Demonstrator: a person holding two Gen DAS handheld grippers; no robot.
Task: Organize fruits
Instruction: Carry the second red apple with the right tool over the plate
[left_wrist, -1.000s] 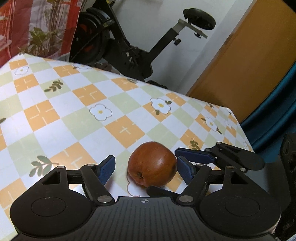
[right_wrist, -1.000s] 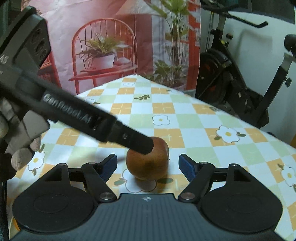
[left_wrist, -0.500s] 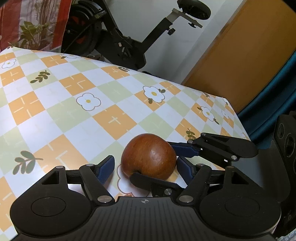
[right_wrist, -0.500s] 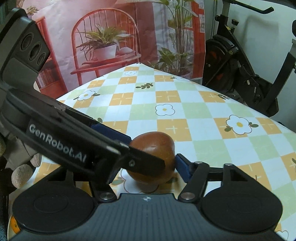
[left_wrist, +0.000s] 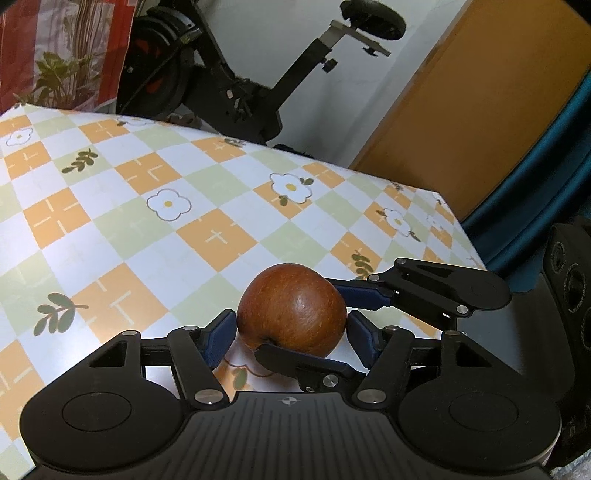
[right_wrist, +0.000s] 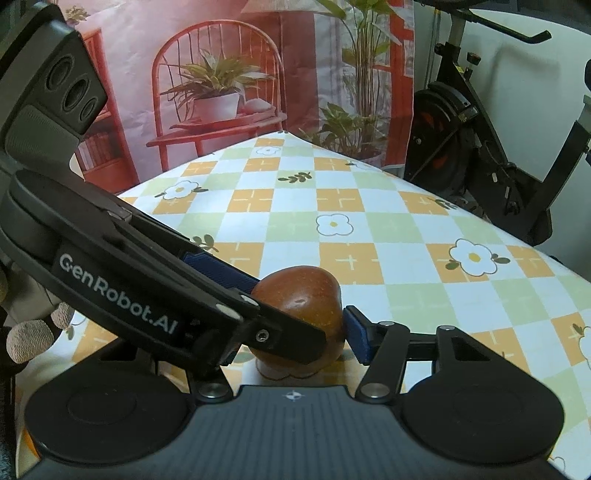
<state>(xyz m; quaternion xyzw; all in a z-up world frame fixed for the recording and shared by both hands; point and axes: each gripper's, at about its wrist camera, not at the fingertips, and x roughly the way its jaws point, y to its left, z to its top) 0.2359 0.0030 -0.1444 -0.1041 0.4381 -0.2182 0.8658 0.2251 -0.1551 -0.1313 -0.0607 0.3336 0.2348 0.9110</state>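
Note:
A red-brown apple (left_wrist: 291, 304) lies on the checked tablecloth (left_wrist: 155, 236). My left gripper (left_wrist: 291, 334) has closed its blue pads on the apple's two sides. My right gripper reaches in from the right in the left wrist view (left_wrist: 317, 325), its fingers running before and behind the apple. In the right wrist view the apple (right_wrist: 306, 299) sits between my right gripper's pads (right_wrist: 354, 336), which press on it. The left gripper's body (right_wrist: 122, 280) crosses that view from the left and hides the right gripper's left finger.
An exercise bike (left_wrist: 236, 85) stands beyond the table's far edge. A printed backdrop of a chair and plants (right_wrist: 221, 88) hangs behind the table. An orange door (left_wrist: 480, 110) and a blue curtain (left_wrist: 554, 177) are at the right. The table corner (left_wrist: 439, 195) lies near.
Both grippers have moved in around the apple and closed from wide open to pressing on it. The apple stays on the cloth.

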